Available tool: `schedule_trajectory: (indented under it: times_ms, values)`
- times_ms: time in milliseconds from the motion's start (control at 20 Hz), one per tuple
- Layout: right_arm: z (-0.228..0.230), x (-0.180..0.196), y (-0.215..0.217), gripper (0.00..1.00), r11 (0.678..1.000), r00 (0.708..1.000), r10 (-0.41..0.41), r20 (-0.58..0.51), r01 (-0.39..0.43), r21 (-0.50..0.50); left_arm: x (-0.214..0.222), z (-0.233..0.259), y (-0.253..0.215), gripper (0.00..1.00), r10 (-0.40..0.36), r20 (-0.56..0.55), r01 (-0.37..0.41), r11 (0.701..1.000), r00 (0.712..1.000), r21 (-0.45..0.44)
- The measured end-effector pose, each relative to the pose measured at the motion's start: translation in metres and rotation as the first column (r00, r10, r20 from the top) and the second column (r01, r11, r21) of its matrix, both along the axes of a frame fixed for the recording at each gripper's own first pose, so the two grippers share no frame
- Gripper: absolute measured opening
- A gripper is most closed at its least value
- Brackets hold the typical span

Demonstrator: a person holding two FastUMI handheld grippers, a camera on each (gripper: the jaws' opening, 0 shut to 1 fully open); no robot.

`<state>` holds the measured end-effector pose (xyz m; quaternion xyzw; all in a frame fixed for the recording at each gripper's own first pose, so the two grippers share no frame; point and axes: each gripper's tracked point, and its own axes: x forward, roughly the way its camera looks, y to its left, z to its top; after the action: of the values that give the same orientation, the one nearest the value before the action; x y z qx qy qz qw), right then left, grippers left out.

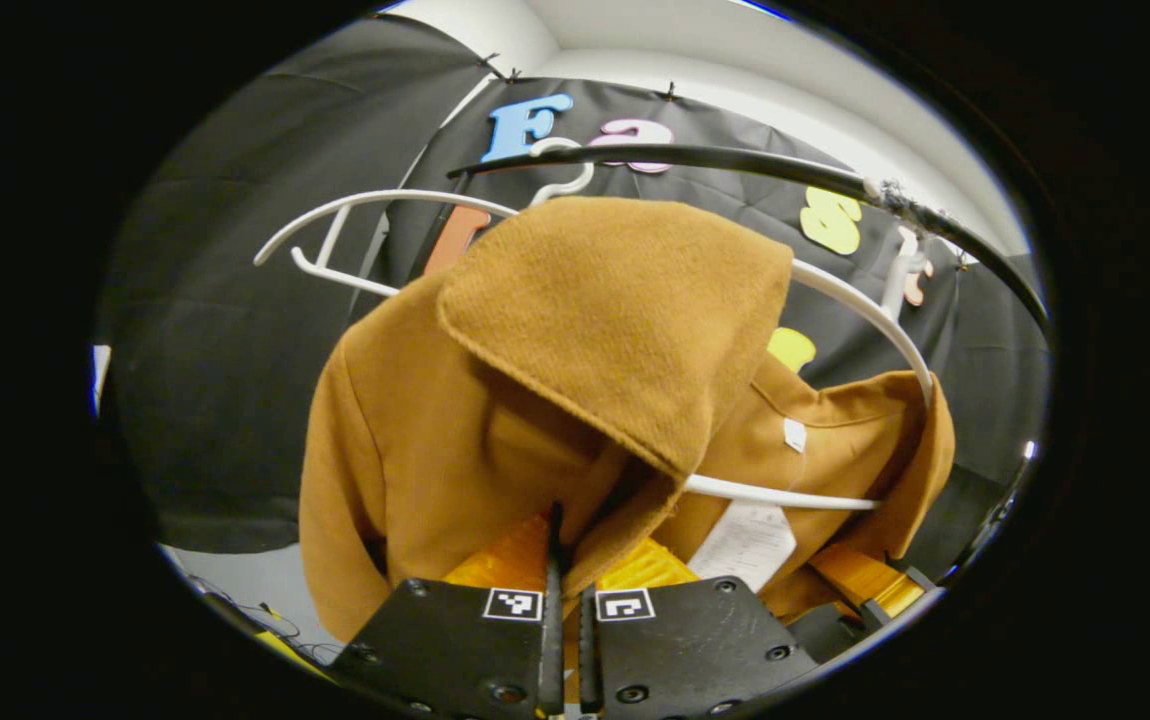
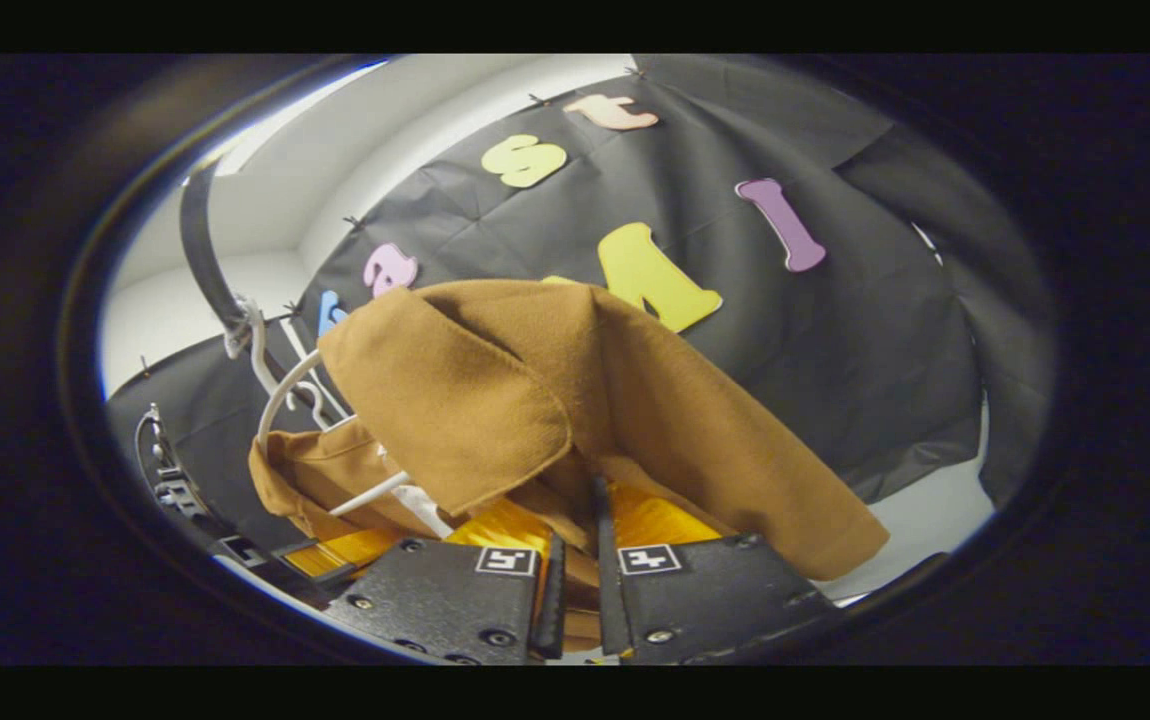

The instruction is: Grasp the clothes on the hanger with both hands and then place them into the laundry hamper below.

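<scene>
Cloth fills most of the left gripper view: a brown coat point(image 1: 495, 420) hangs from a white hanger point(image 1: 385, 200), whose hook goes over a dark rail point(image 1: 735, 160) near the top. One shoulder of the coat has come off the hanger's left end, which stands bare; the other shoulder sits on the right end. A white tag point(image 1: 747, 545) shows inside the collar. The left gripper point(image 1: 565, 560) is at the bottom, its fingers pressed close together with a fold of the coat's front edge pinched between them.

Seen from the right gripper view, the same coat point(image 2: 635, 420) drapes toward the camera, its lapel folded over. The hanger point(image 2: 285, 400) and rail point(image 2: 200, 250) lie to the left. The right gripper point(image 2: 580, 560) has its fingers nearly closed on a fold of brown cloth. The other gripper point(image 2: 235, 550) appears at lower left, beside the coat's far side.
</scene>
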<state>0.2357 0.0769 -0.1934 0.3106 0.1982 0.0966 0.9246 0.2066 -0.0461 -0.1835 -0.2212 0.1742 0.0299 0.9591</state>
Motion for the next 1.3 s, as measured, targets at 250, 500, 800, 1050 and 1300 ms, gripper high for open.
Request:
schedule_trajectory:
  times_ms: [250,500,800,1050,1300]
  values:
    - [0.013,-0.004,-0.018,0.13,0.999,0.999,-0.038,-0.006,0.038,-0.031,-0.029,0.009,0.014,0.06,-0.021,0.025,0.02,0.999,0.999,0.044]
    - [0.026,-0.015,-0.04,0.13,0.996,0.996,-0.085,0.024,0.085,0.004,-0.051,0.026,0.023,0.06,-0.065,0.061,0.06,0.996,0.996,0.072]
    - [0.049,-0.029,-0.059,0.1,0.99,0.99,-0.132,0.057,0.128,0.064,-0.061,0.056,0.049,0.07,-0.043,0.123,0.032,0.995,0.991,0.089]
    - [0.071,-0.015,-0.079,0.12,0.963,0.971,-0.221,0.094,0.203,0.175,-0.062,0.079,0.07,0.02,-0.026,0.163,0.009,0.994,0.986,0.105]
    - [0.073,0.0,-0.087,0.09,0.962,0.969,-0.231,0.091,0.214,0.169,-0.056,0.094,0.088,0.02,-0.018,0.186,-0.007,0.992,0.982,0.129]
